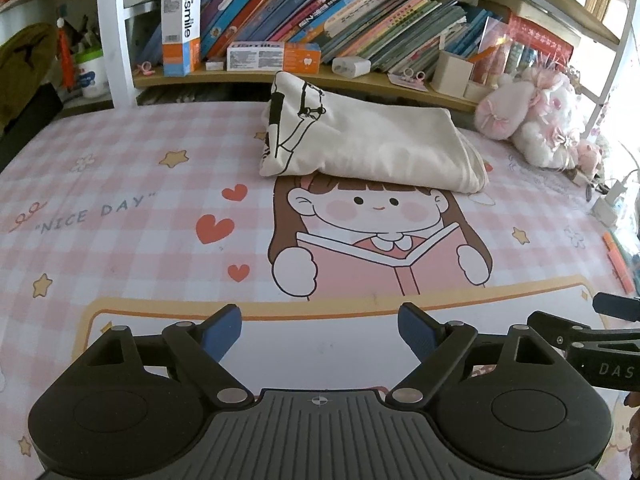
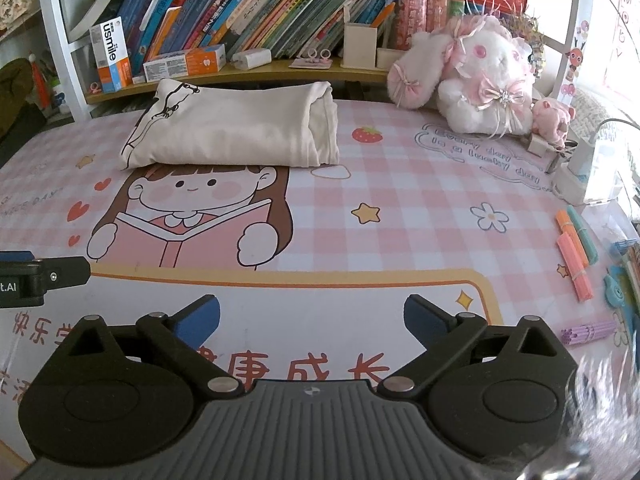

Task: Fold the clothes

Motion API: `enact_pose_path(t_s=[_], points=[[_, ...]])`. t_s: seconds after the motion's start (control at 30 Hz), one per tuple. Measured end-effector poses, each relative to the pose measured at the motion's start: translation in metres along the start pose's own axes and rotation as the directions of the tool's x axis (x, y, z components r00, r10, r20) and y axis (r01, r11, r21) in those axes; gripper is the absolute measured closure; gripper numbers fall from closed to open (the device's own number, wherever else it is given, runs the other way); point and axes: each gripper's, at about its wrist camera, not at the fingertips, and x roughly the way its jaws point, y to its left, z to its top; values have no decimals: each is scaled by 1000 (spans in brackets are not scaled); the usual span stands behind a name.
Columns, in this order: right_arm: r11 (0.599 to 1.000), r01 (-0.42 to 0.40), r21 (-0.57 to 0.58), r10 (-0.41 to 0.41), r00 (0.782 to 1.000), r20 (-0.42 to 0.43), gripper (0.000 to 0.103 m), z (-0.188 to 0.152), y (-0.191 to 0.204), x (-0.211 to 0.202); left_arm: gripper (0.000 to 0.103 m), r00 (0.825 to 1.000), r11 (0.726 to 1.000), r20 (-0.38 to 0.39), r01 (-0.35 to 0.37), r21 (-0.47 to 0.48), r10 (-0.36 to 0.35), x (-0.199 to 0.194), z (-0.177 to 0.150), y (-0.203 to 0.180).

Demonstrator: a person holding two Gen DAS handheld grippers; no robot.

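Observation:
A cream garment with a black line drawing (image 1: 360,140) lies folded into a thick bundle at the far side of the pink checked desk mat (image 1: 120,200), just in front of the bookshelf; the right wrist view shows the same garment (image 2: 232,128). My left gripper (image 1: 320,334) hovers over the near part of the mat, well short of the garment, open with nothing between its blue pads. My right gripper (image 2: 312,320) is beside it, also open and empty, far from the cloth. Each wrist view catches an edge of the other gripper.
A shelf of books (image 1: 320,12) and toothpaste boxes (image 1: 272,56) runs behind the mat. A pink-and-white plush toy (image 2: 480,80) sits at the back right. Bundles of coloured sticks (image 2: 572,252) and a charger with cable (image 2: 580,168) lie along the right edge.

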Motion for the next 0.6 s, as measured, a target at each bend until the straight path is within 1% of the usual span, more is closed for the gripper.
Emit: enact_pose_path(t_s=[0.6], points=[[1000, -4, -5, 4, 1000, -15, 4, -1, 0, 3, 15, 1000, 1000, -29, 1, 11, -1, 3, -3, -2]])
